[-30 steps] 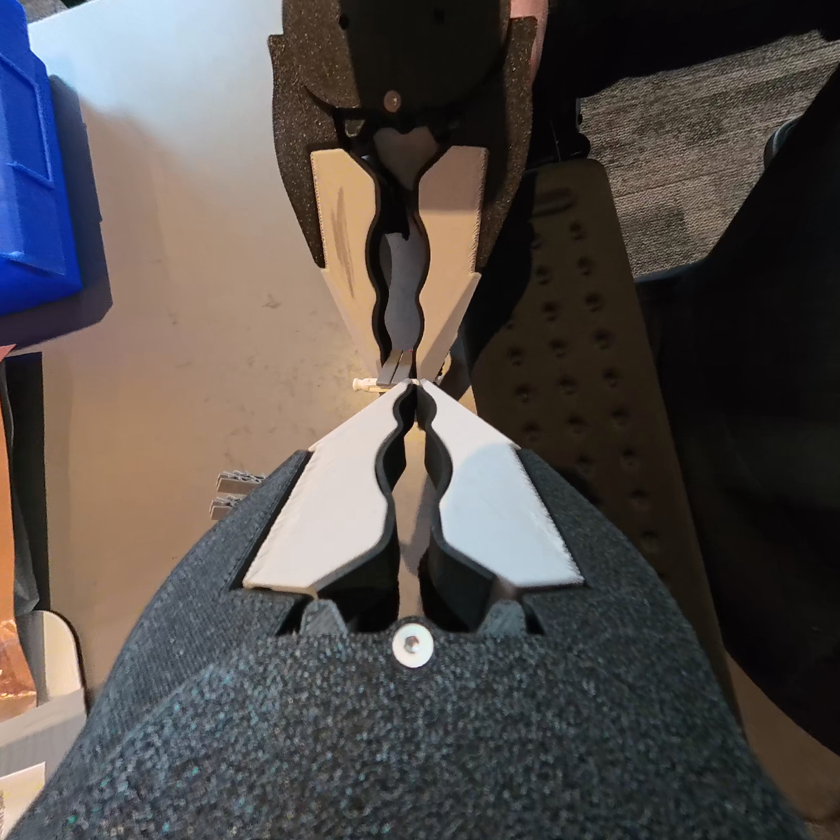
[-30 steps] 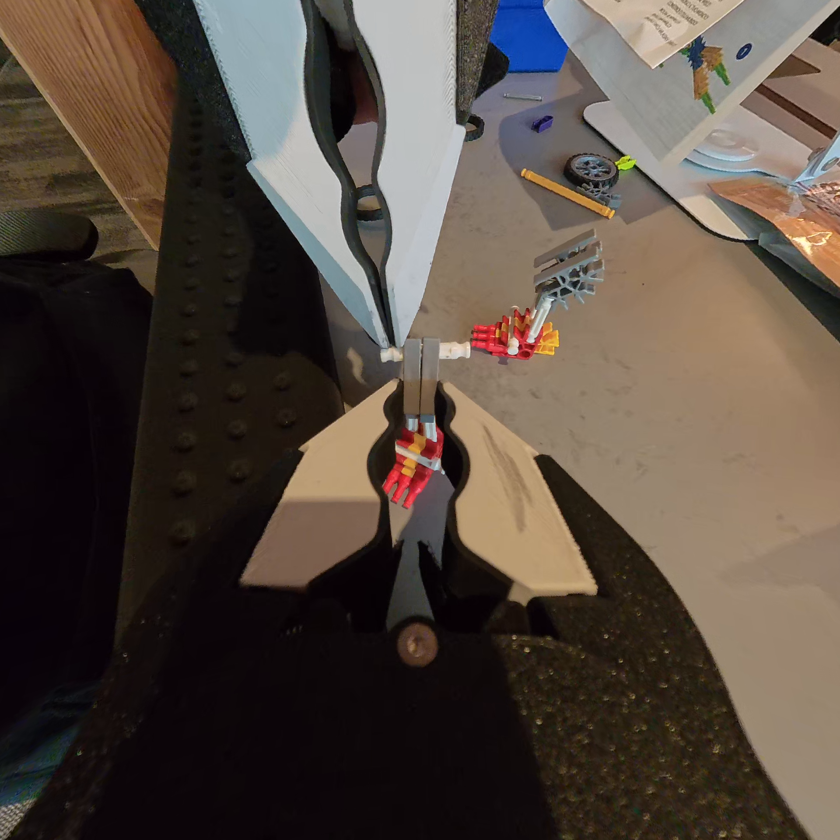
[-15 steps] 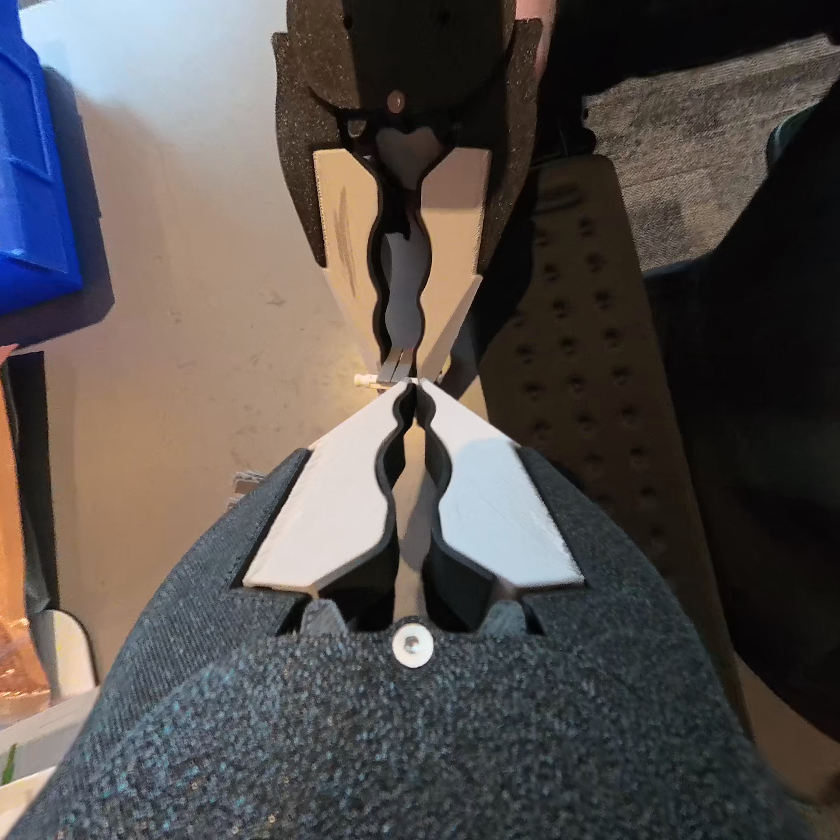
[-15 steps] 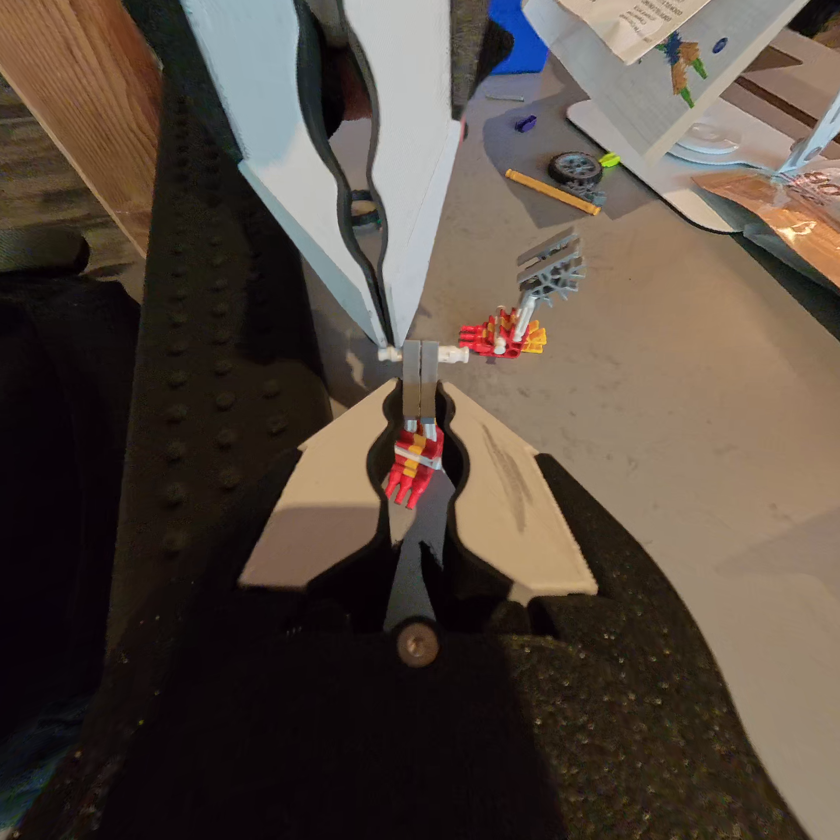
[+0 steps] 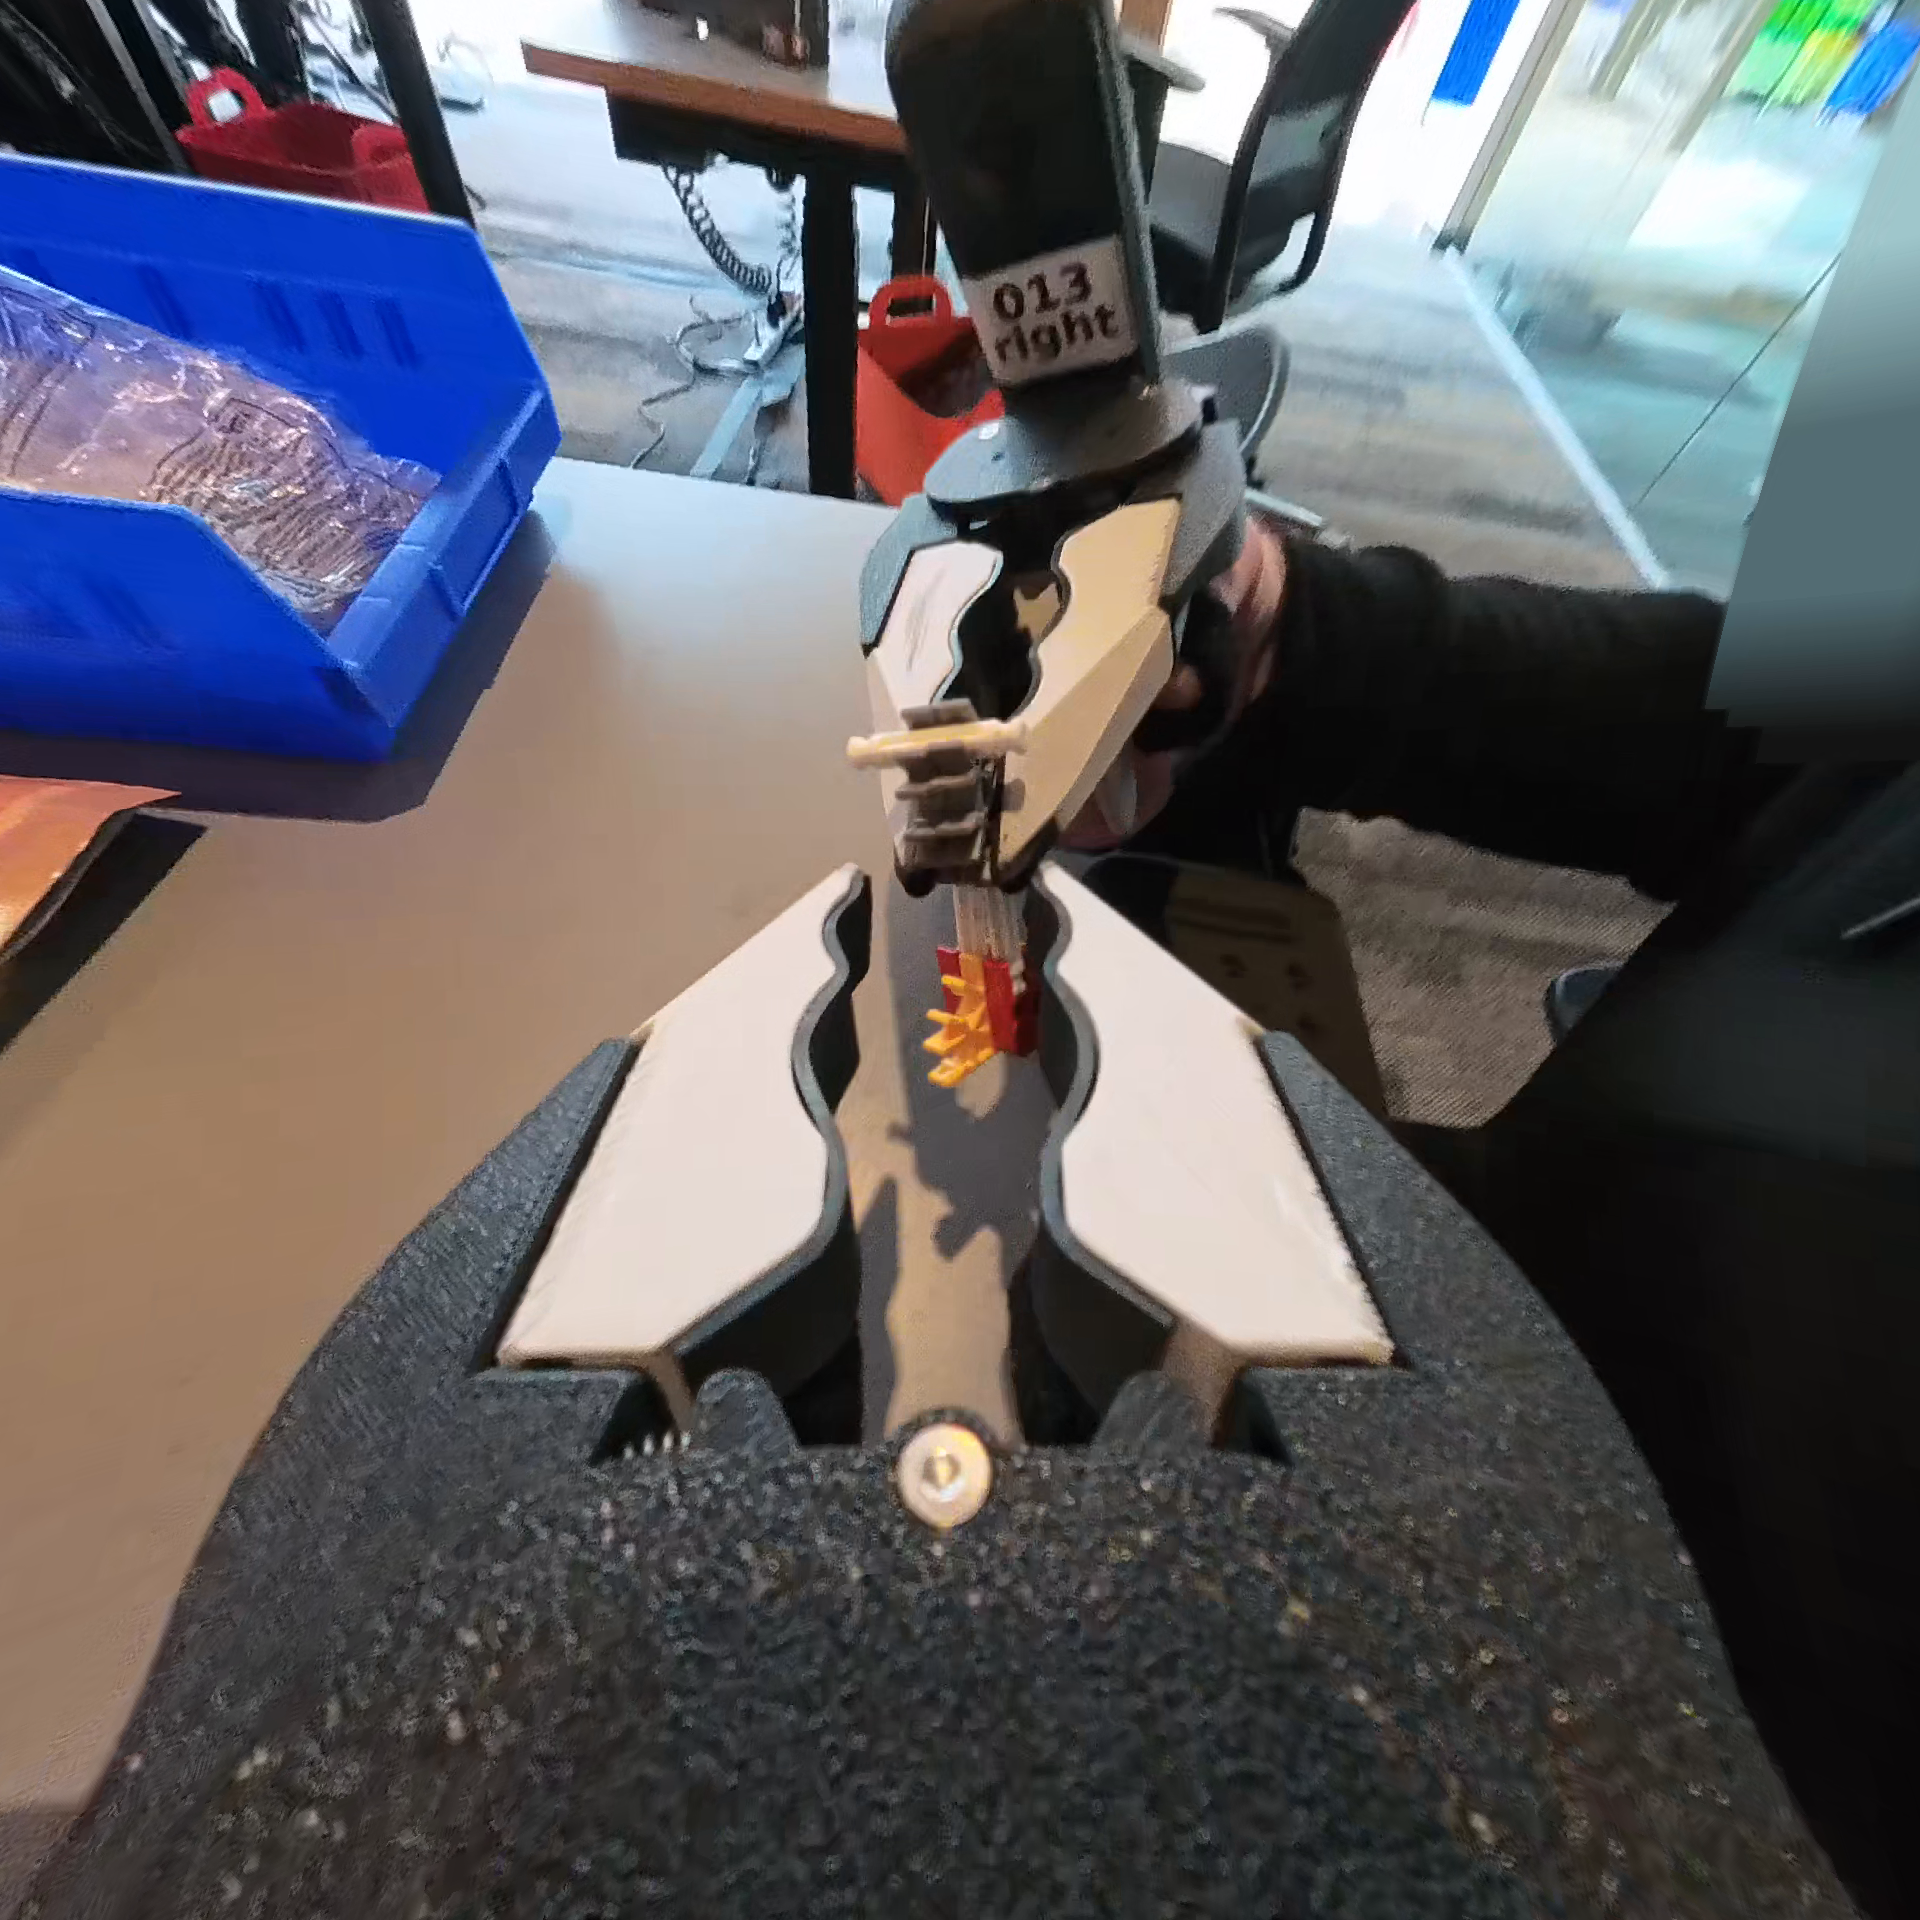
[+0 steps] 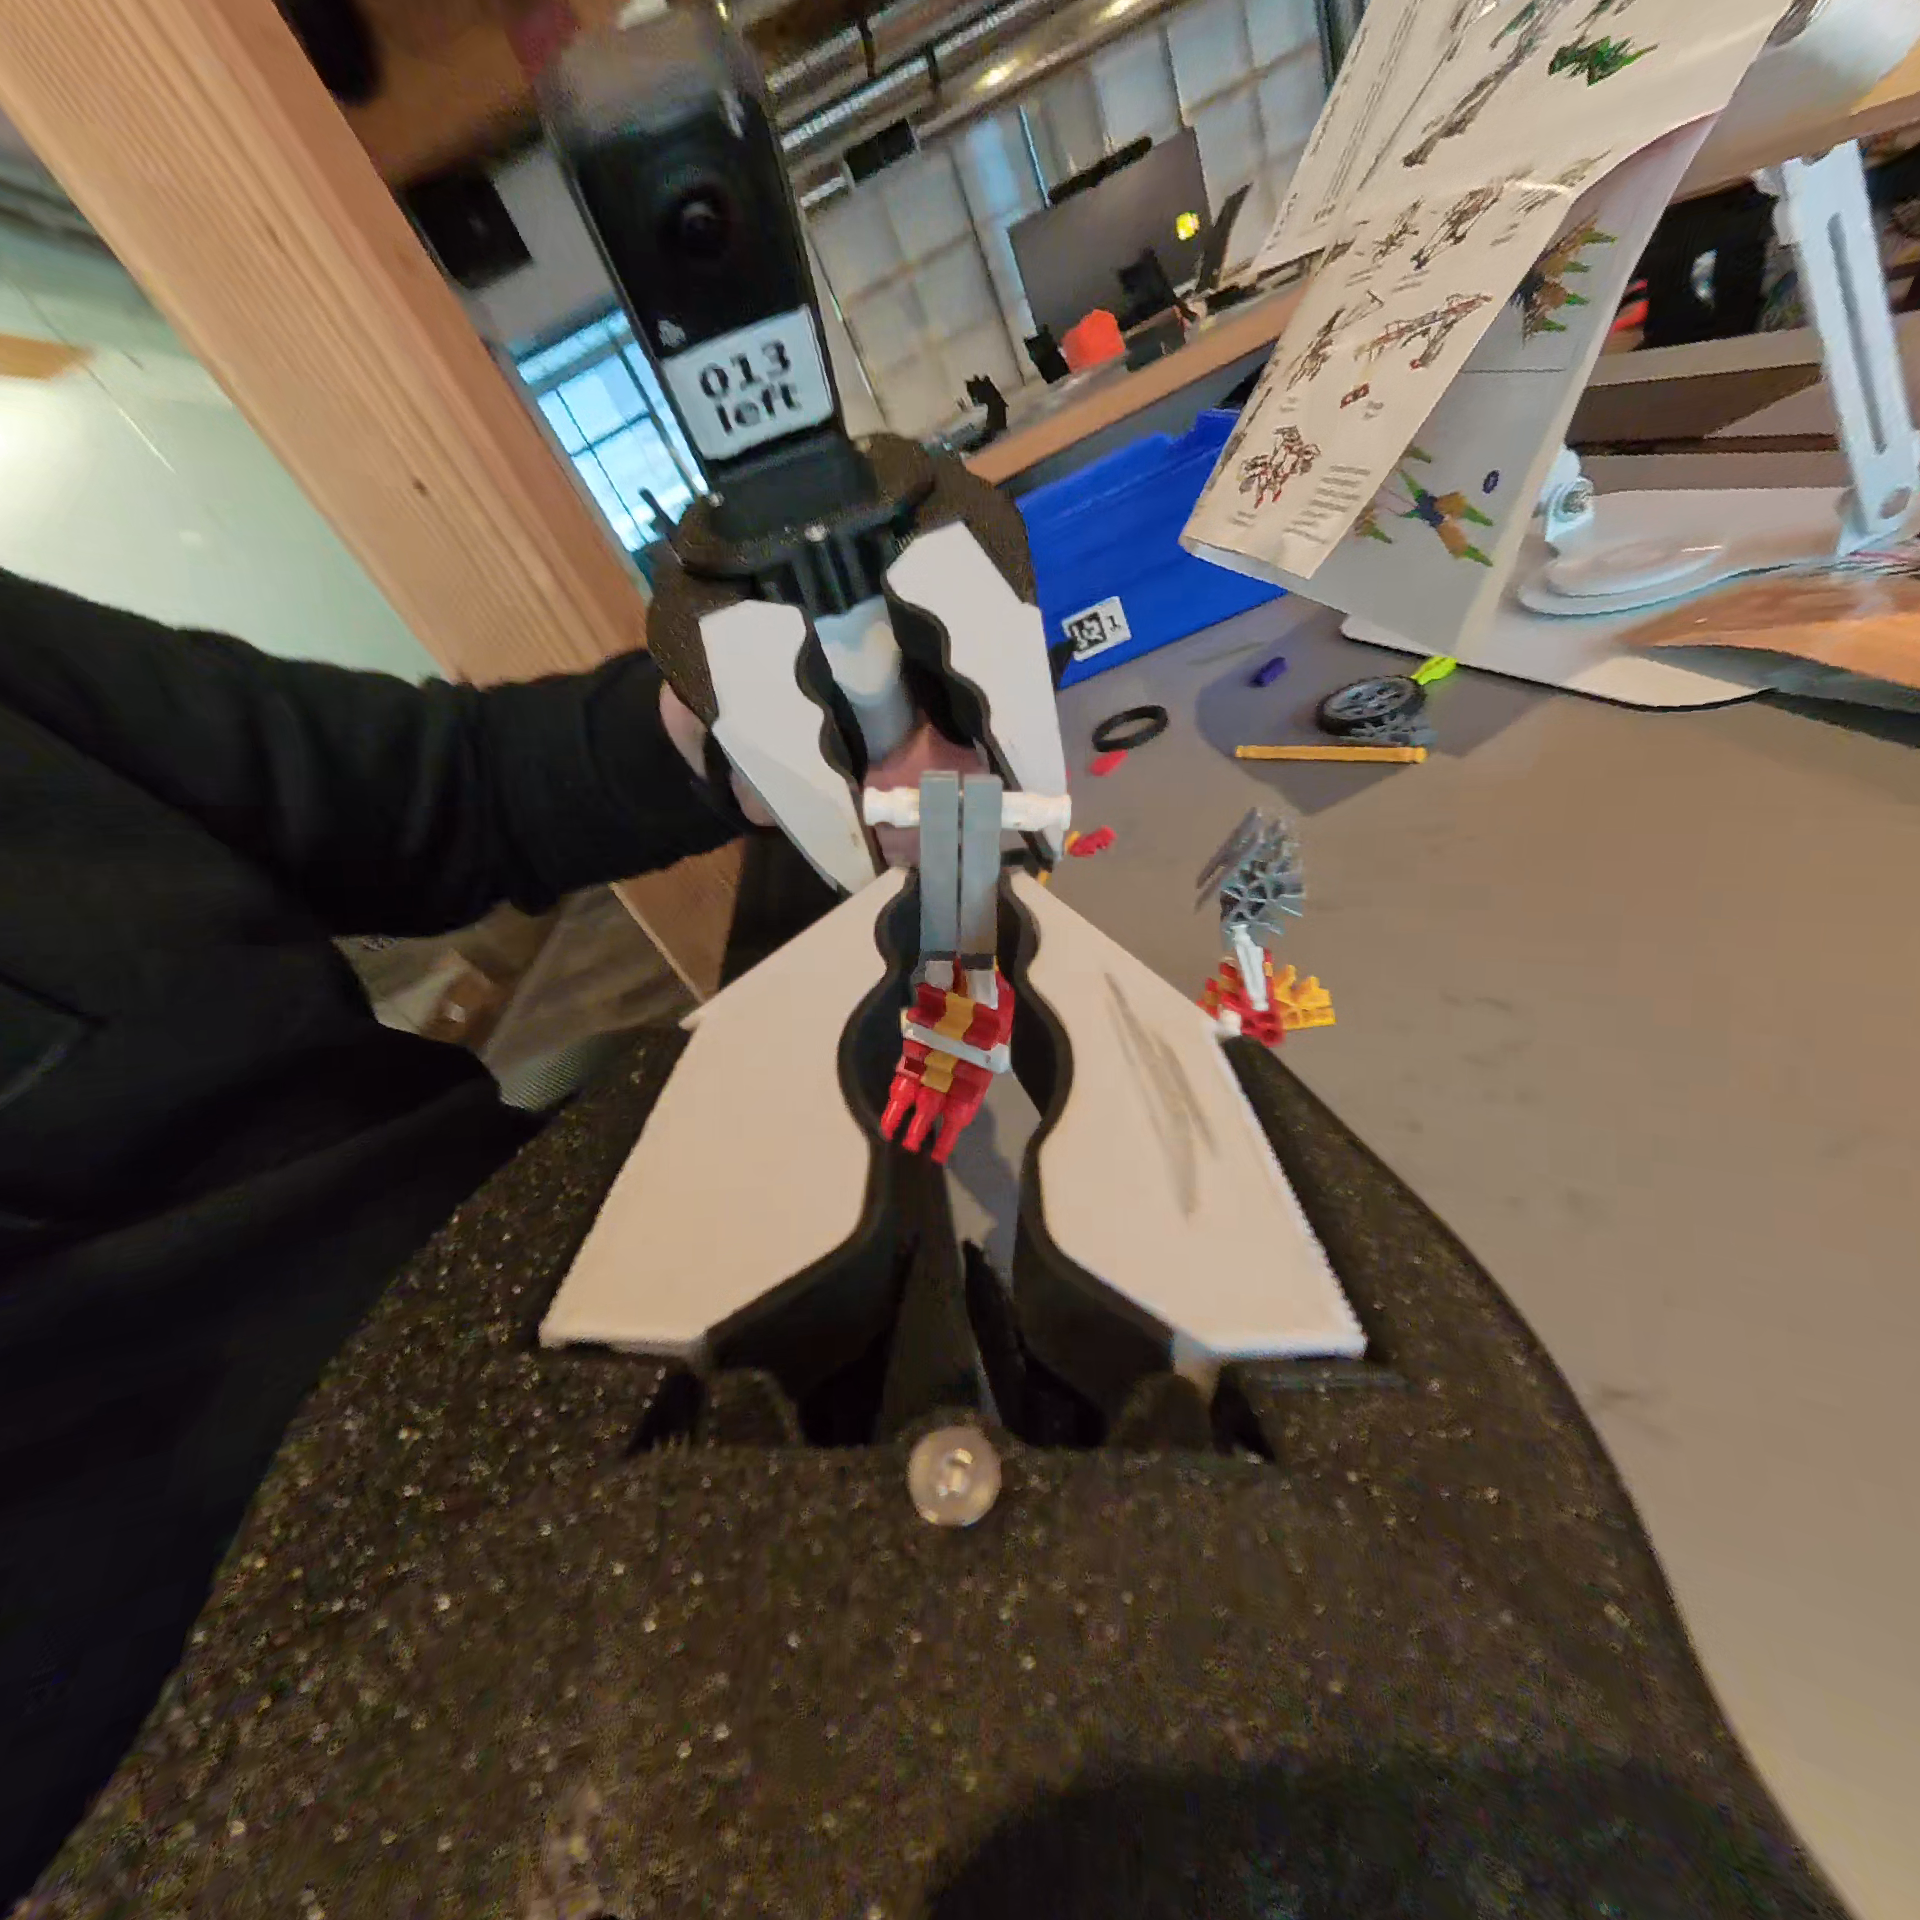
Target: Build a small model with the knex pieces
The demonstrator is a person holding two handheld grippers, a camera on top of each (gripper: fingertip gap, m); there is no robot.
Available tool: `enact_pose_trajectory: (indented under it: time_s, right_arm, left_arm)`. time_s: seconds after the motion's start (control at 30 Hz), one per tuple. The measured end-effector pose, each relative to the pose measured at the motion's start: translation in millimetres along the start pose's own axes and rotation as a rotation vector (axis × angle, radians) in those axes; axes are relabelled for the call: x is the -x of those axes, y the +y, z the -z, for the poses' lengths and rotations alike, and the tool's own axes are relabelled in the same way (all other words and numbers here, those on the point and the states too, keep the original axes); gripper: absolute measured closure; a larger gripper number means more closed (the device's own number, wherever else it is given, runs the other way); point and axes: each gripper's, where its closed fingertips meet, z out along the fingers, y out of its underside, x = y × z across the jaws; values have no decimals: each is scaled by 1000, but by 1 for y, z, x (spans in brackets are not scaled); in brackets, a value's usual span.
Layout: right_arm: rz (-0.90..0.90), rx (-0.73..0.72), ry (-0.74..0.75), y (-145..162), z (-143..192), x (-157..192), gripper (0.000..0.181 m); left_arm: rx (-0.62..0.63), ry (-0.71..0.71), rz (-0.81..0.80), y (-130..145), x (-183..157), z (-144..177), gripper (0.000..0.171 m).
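— Gripping what, on the right?

— The right gripper [image 6: 951, 883] is clamped on a small toy assembly [image 6: 954, 940]: two grey flat pieces with a white rod [image 6: 1029, 808] through their top and a red and yellow claw hanging below, held above the grey table [image 6: 1558, 1091].

— And the left?

— The left gripper [image 5: 951, 883] has its fingers spread apart, holding nothing, tips just beside the assembly.

— Nearby?

— A second red and yellow piece [image 6: 1262, 997] lies on the table; a blue bin [image 5: 260, 499] sits farther off.
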Motion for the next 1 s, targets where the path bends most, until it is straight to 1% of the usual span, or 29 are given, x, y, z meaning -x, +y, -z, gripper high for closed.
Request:
enact_pose_trajectory:
  time_s: [0.07,0.27,0.53,0.6,0.73,0.77,0.87,1.0]
  right_arm:
    - [-45,-18,-33,-2,0,2,169]
    - [-98,-39,-80,-6,-2,5,169]
    - [-97,-25,-75,-3,-3,3,169]
    - [-72,-7,-58,1,-4,3,169]
    - [1,11,-18,4,-5,2,169]
    - [26,9,-17,3,-5,4,169]
    - [131,61,43,9,-5,3,169]
    - [259,104,89,10,-4,7,168]
  left_arm:
    - [-38,37,38,-2,-4,0,148]
    - [-139,101,128,-7,-5,5,147]
    - [-199,123,176,-6,-4,7,148]
    - [-234,118,182,-10,-2,10,148]
    - [-212,103,123,-7,-6,8,149]
    - [-210,105,108,-6,-8,6,150]
    - [-193,100,85,-2,-10,4,151]
    - [-227,104,8,-2,-16,6,152]
